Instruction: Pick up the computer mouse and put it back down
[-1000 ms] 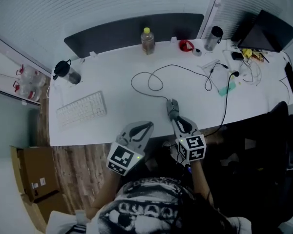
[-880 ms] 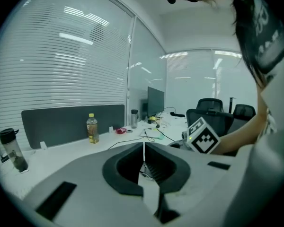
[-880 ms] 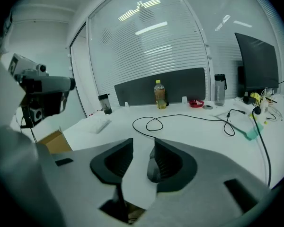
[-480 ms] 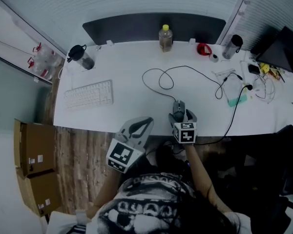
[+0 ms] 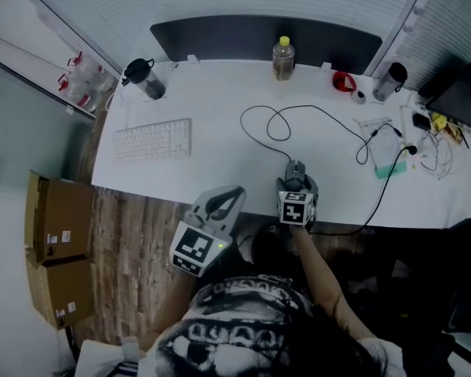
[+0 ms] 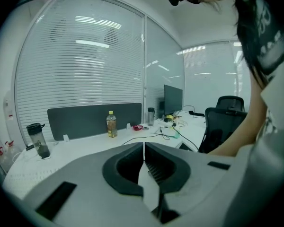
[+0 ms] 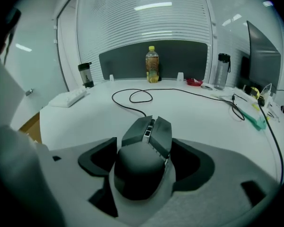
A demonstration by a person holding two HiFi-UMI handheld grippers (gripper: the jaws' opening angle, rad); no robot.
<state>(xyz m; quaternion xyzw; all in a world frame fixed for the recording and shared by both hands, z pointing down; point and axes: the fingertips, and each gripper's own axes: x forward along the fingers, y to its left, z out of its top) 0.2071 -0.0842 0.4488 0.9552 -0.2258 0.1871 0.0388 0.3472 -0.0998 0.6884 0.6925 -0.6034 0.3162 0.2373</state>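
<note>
Yellow-capped bottle (image 5: 282,58) holding amber liquid stands at the desk's back edge, with a dark tumbler (image 5: 144,79) back left and a steel flask (image 5: 390,82) back right, the contents of both unreadable. The mouse (image 7: 146,136) is dark, angular and wired, and sits flat near the front edge between the right gripper (image 5: 297,185) jaws, which have just been opening and stand spread clear of its sides; the left gripper (image 6: 143,145) has its jaws pressed together on nothing, off the front edge. White desk (image 5: 212,179), white keyboard (image 5: 152,140) left, dark partition panel (image 5: 243,36) and blinds behind, wood floor (image 5: 133,242), cardboard boxes (image 5: 59,246) far left.
</note>
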